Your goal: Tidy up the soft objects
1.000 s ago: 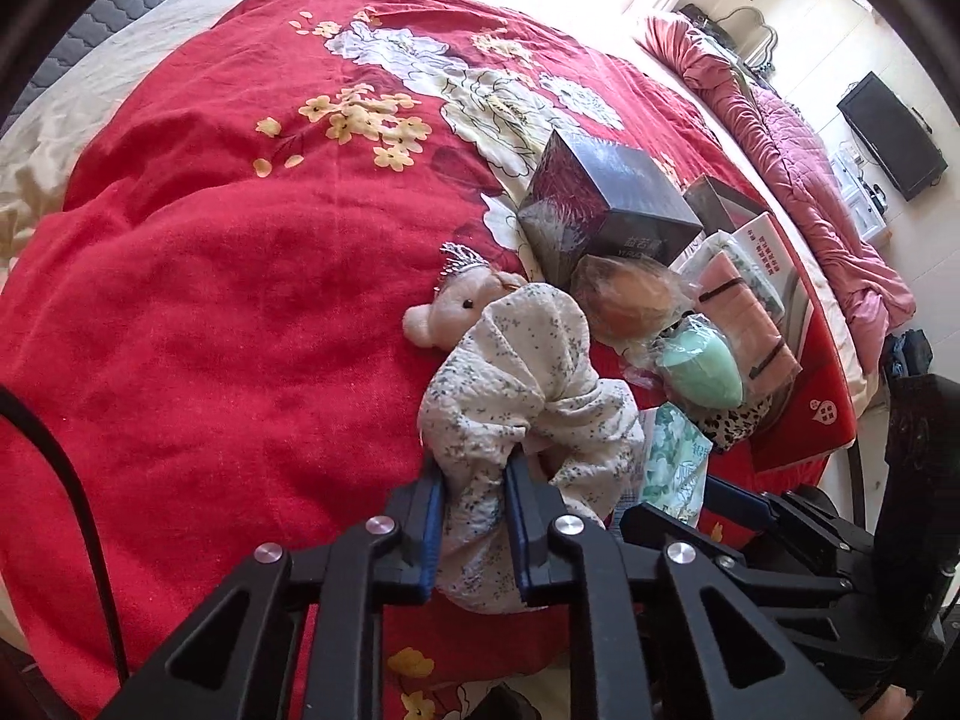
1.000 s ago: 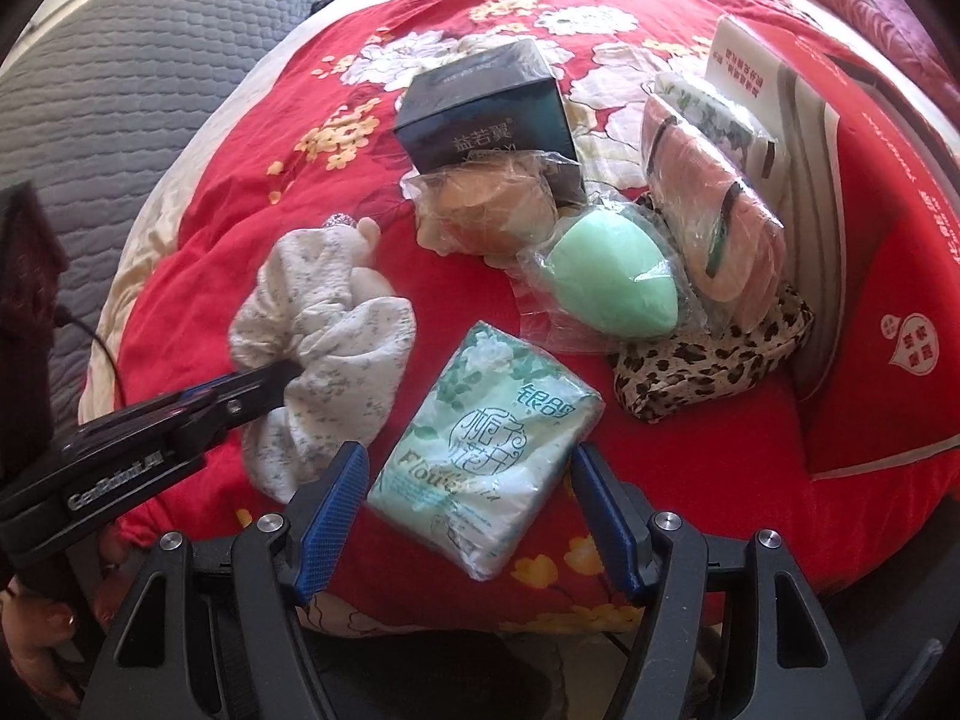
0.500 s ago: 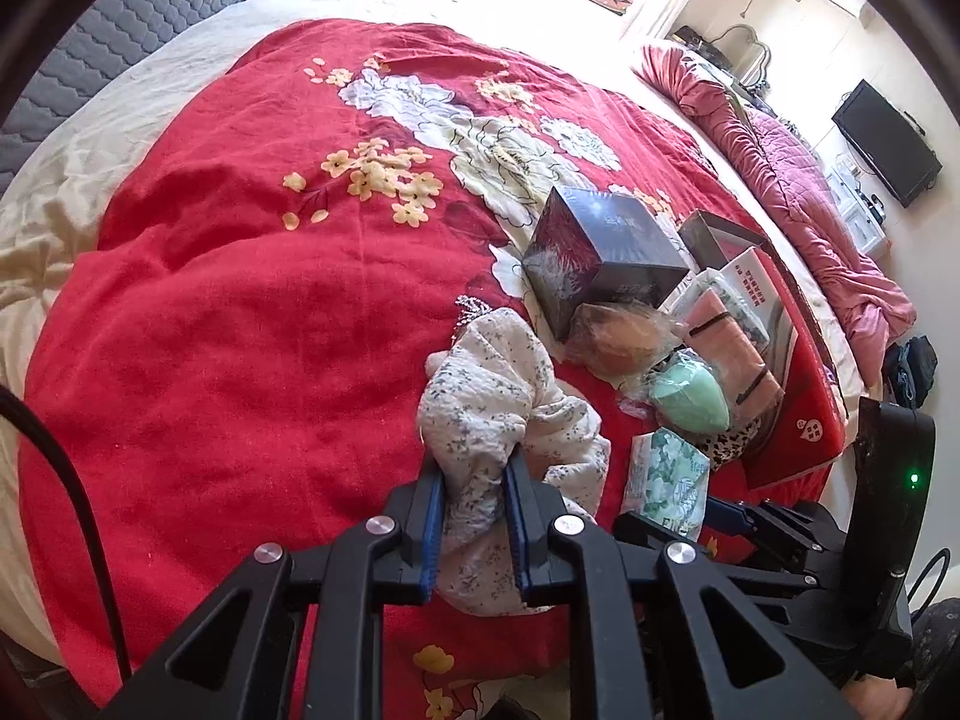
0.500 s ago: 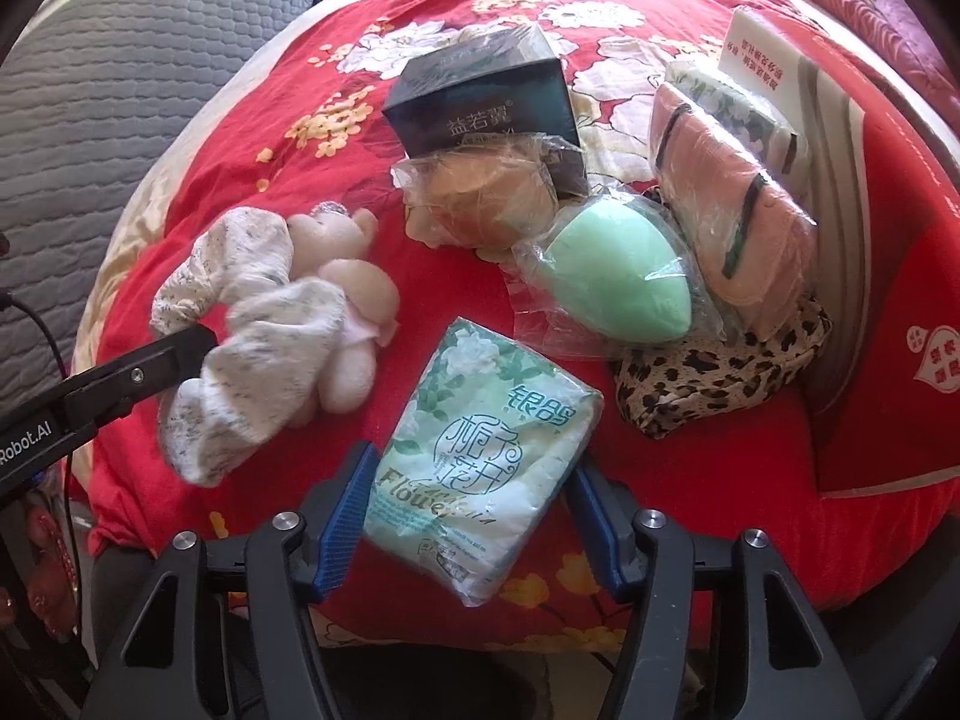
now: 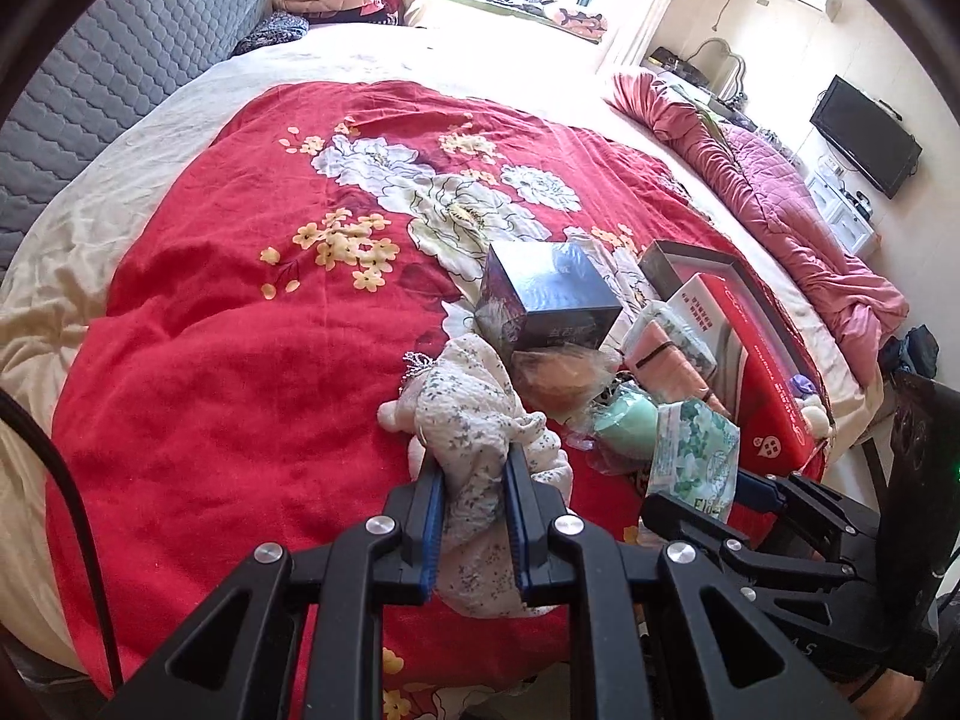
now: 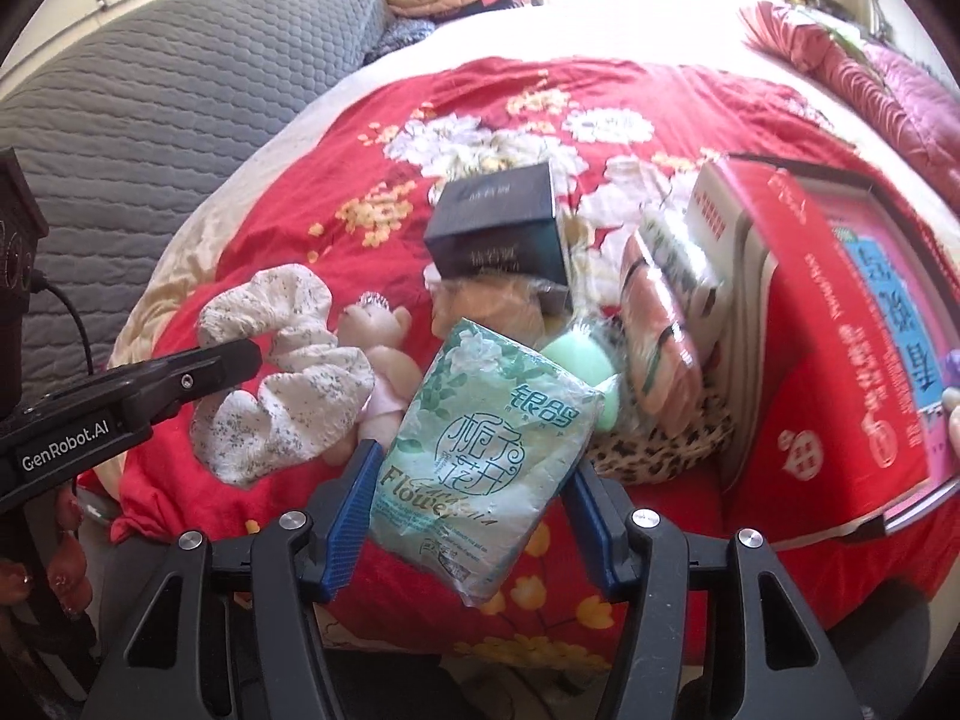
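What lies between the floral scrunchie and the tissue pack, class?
In the right wrist view, a small pink teddy bear lies on the red quilt between the floral scrunchie and the tissue pack.

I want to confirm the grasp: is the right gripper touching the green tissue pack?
Touching. In the right wrist view, both blue pads of the right gripper press the sides of the green tissue pack, which hangs above the red quilt.

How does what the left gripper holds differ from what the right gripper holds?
The left gripper pinches a floral scrunchie, loose crumpled cloth; the right gripper clamps a green tissue pack, a printed plastic-wrapped block. The scrunchie squeezes into narrow jaws; the tissue pack fills wide jaws. Both are soft and lifted off the red quilt.
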`<action>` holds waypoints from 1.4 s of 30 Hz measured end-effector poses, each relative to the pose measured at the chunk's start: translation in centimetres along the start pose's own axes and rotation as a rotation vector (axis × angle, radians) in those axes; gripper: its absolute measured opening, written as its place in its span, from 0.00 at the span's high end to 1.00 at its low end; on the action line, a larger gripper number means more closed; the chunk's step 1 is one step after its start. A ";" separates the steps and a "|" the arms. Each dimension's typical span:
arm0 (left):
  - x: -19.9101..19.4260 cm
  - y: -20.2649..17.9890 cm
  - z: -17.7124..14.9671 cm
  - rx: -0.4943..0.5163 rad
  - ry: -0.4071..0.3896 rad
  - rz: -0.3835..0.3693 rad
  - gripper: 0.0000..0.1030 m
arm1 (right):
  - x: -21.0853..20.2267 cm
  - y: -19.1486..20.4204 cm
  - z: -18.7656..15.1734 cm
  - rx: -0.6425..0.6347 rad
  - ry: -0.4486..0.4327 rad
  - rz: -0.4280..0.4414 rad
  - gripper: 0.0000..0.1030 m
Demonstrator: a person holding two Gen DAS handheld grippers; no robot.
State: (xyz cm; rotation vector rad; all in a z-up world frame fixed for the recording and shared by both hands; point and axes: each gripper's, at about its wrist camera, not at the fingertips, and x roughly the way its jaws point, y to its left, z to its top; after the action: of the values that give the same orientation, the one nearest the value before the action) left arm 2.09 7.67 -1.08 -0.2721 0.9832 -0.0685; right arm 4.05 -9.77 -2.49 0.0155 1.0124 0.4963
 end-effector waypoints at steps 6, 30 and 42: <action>-0.8 -1.4 0.1 0.007 -0.019 0.013 0.83 | -2.0 -0.7 0.4 -0.061 -0.086 -0.056 0.41; -2.9 -10.8 3.0 0.099 -0.095 -0.017 0.83 | -9.6 -6.8 1.7 -0.028 -0.339 -0.127 0.41; -2.3 -18.1 5.7 0.186 -0.135 -0.073 0.83 | -12.8 -12.9 1.5 0.092 -0.435 -0.232 0.41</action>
State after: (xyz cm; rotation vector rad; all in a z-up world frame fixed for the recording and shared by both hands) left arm 6.71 -8.25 8.41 -0.1394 0.8267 -0.2049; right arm 4.81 -26.11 5.54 0.0842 0.5995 0.2187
